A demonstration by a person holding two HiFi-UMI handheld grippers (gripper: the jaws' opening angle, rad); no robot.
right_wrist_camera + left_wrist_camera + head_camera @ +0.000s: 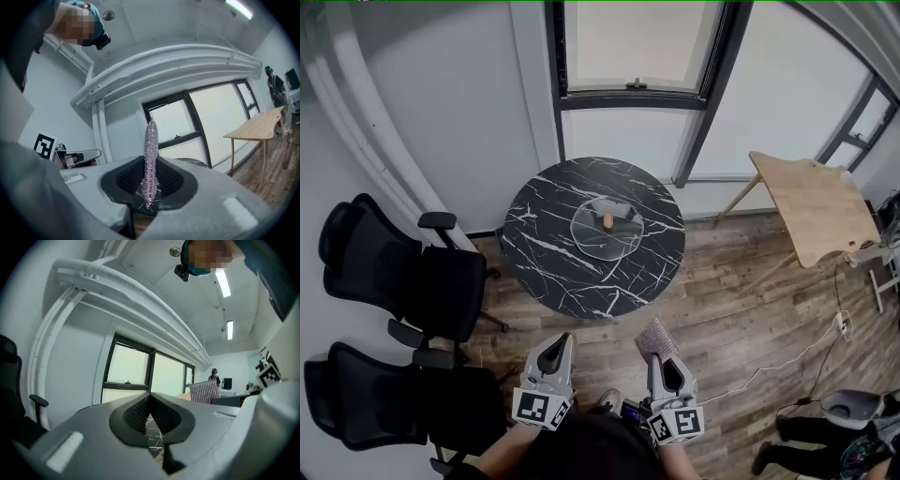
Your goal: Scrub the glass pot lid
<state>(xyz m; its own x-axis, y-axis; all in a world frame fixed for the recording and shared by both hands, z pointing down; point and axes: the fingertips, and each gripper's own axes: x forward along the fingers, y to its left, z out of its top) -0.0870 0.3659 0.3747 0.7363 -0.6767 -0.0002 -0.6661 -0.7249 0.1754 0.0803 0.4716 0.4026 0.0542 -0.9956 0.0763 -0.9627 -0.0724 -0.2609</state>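
Observation:
The glass pot lid [606,226] with a brown knob lies flat near the middle of a round black marble table [544,253]. Both grippers hang low in front of the table, well short of the lid. My left gripper [553,359] has its jaws together with nothing between them [149,401]. My right gripper [662,364] is shut on a pink glittery scrub pad [656,337], which stands upright between the jaws [150,157]. In the left gripper view the pad [205,392] shows off to the right.
Two black office chairs [403,272] stand left of the table, against the wall. A light wooden table [816,202] stands at the right, with a white cable [787,361] on the wood floor. A person [848,441] is at the lower right. Windows [633,47] lie behind.

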